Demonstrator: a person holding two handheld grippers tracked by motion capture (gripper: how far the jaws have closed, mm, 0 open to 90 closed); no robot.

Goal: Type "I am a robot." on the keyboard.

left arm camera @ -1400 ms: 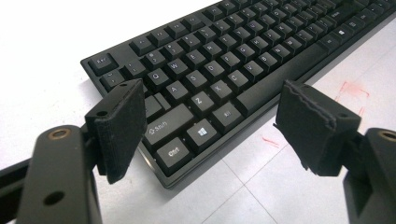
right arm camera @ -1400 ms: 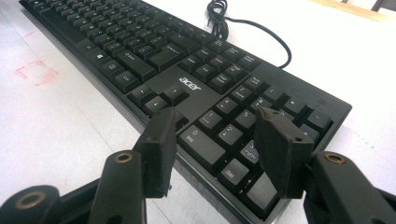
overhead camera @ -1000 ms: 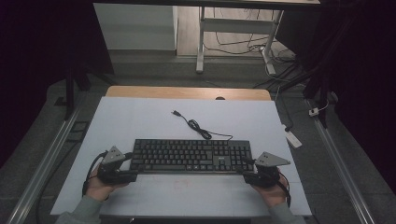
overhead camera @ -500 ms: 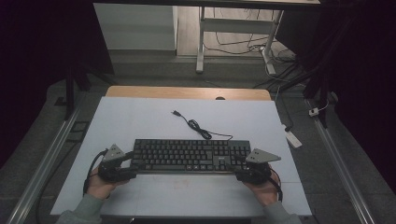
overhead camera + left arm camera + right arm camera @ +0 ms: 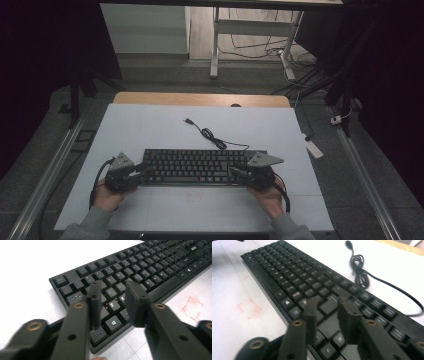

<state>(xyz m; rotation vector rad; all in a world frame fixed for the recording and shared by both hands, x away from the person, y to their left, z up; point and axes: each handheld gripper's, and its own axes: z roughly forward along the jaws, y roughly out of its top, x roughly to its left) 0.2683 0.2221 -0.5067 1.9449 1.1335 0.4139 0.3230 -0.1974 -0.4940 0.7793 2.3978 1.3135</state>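
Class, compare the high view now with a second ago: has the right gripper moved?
Yes. The right gripper has slid left, inward over the keyboard; it was off the keyboard's right end a second ago, and its jaws are now above the keys.

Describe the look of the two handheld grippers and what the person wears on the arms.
Both the left gripper and right gripper are black, each topped by a grey three-cornered plate and trailing a black cable. Their jaws are flat black bars on arms with brass-coloured rivets. The sleeves are grey-green.
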